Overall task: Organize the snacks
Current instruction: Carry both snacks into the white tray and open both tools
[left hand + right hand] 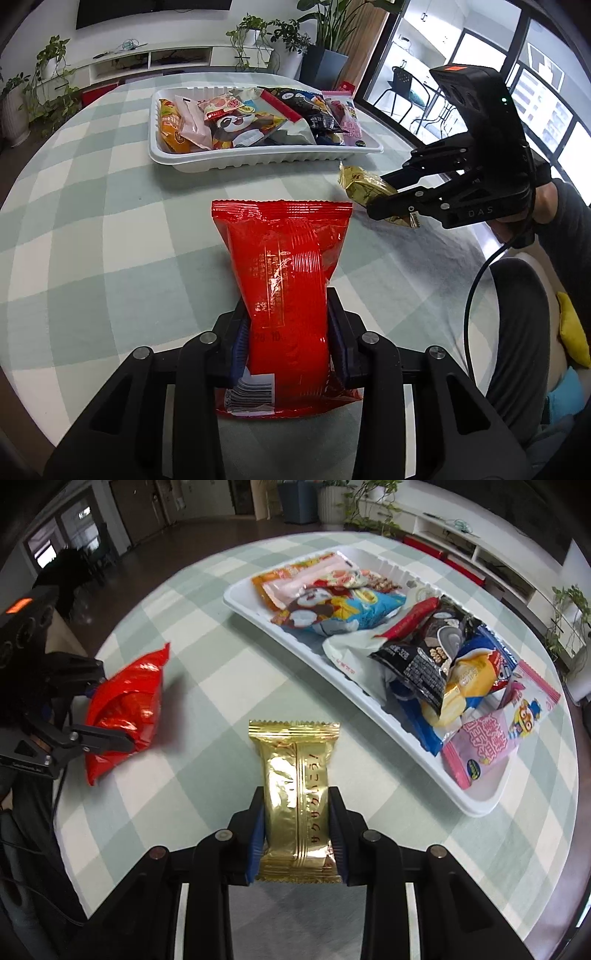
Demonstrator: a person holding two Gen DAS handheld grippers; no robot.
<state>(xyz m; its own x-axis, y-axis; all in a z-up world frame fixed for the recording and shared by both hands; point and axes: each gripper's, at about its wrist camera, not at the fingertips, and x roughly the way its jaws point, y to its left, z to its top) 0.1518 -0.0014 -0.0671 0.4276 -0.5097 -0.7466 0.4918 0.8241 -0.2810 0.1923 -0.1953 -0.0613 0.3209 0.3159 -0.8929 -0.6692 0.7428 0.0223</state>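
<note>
In the left wrist view, at the bottom centre of the frame, your left gripper (pixel 291 332) is pinching the red snack packet (pixel 284 273) across its lower half, both blue-padded fingers (pixel 338 332) pressing against its sides. The packet is extending up the frame over the green-and-white checked tablecloth (pixel 110 229).

In the right wrist view, your right gripper (pixel 297 823) is likewise clamping the gold snack packet (pixel 295 794) at bottom centre, fingers closed on its two long edges. The same gripper is appearing at the right of the left wrist view, holding the gold packet above the cloth, just below the tray's near right corner.

Farther up the frame, the white plastic tray (pixel 258 157) is sitting on the tablecloth, apart from both held packets. It is holding a pile of overlapping snack bags: an orange packet (pixel 170 125) at its left end, a panda-print bag (pixel 240 123) near the middle, a black packet (pixel 424 664) beside it, and a pink packet (pixel 491 734) at the right end, overhanging the rim.
</note>
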